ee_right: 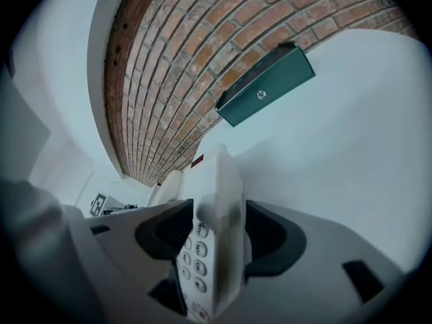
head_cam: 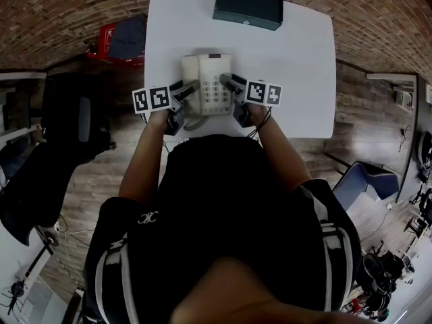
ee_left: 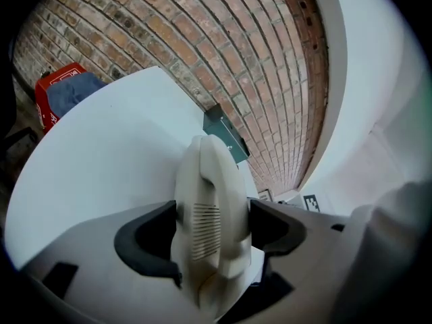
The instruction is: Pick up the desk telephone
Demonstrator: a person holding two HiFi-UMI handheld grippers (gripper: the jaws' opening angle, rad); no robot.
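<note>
A cream desk telephone point(head_cam: 208, 79) with its handset on the left lies on the white table point(head_cam: 297, 59), close to the near edge. My left gripper point(head_cam: 191, 88) meets it from the left. In the left gripper view the handset point(ee_left: 206, 181) fills the gap of that gripper point(ee_left: 212, 228), and both dark pads lie against it. My right gripper point(head_cam: 227, 82) comes in from the right. Its jaws point(ee_right: 212, 238) stand wide around the keypad edge of the phone point(ee_right: 217, 181), without a clear press on it.
A dark green box point(head_cam: 248, 5) sits at the table's far edge by the brick wall. A red crate with blue cloth point(head_cam: 118, 42) stands left of the table, and a black chair point(head_cam: 74, 120) is nearer. The phone's cord point(head_cam: 196, 122) hangs over the near edge.
</note>
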